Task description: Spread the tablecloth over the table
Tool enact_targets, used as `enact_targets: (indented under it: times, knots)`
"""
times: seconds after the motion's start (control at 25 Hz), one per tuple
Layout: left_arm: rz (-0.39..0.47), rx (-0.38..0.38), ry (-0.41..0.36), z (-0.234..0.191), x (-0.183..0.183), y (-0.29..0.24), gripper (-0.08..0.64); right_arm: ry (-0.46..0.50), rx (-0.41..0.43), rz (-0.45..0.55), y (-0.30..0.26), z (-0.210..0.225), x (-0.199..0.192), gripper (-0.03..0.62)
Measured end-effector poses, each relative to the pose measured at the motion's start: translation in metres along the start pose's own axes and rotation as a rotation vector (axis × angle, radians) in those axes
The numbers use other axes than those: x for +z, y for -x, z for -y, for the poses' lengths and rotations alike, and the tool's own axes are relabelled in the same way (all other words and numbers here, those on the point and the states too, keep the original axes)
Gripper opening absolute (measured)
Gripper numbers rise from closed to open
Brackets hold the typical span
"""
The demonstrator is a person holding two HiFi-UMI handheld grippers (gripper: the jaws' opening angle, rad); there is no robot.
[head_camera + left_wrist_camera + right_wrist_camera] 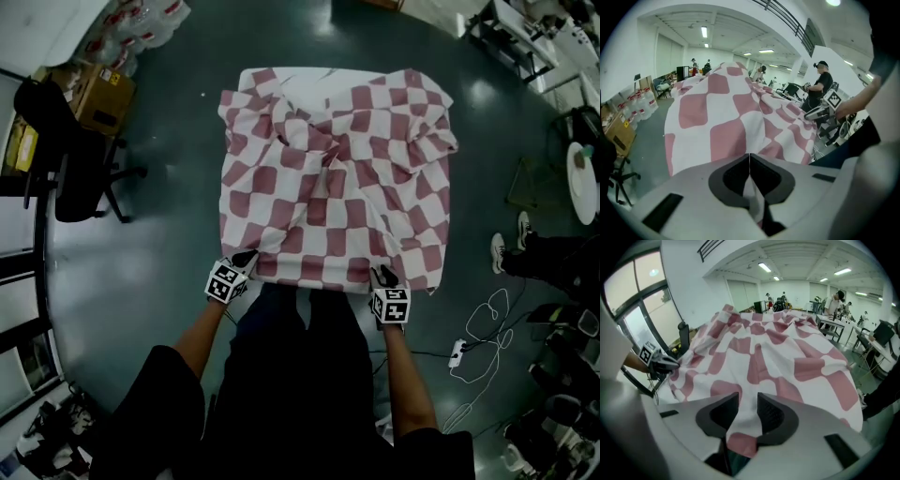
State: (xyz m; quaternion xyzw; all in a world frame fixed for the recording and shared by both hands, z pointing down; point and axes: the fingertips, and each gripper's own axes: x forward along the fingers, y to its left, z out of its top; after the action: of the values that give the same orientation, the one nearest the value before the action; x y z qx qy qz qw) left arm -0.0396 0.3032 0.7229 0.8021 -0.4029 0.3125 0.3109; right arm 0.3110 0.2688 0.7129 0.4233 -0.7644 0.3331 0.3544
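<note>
Tablecloth, checked red and white, drapes the whole table hidden under it. It runs away from both claws, with its near hem at their tips and a bunch of creases toward the far middle. The left gripper is pressed together on the near-left corner of the hem, while the right gripper at the near-right corner stands spread, with cloth lying loose in its gap, so only the left side looks ready to pull. An office chair, a cardboard box and a white cable on the floor sit well apart from the cloth, so nothing seems to stand in the way.
</note>
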Motion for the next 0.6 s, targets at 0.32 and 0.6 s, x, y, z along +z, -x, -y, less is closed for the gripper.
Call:
enact_targets:
  times: [0.32, 0.6]
  knots:
    - [0.163, 0.033, 0.044, -0.002, 0.086, -0.003, 0.017, -0.064, 0.062, 0.238, 0.025, 0.048, 0.094, 0.047]
    - [0.342, 0.014, 0.018, -0.022, 0.197, 0.002, 0.017, 0.019, 0.054, 0.272, 0.011, 0.026, 0.173, 0.017]
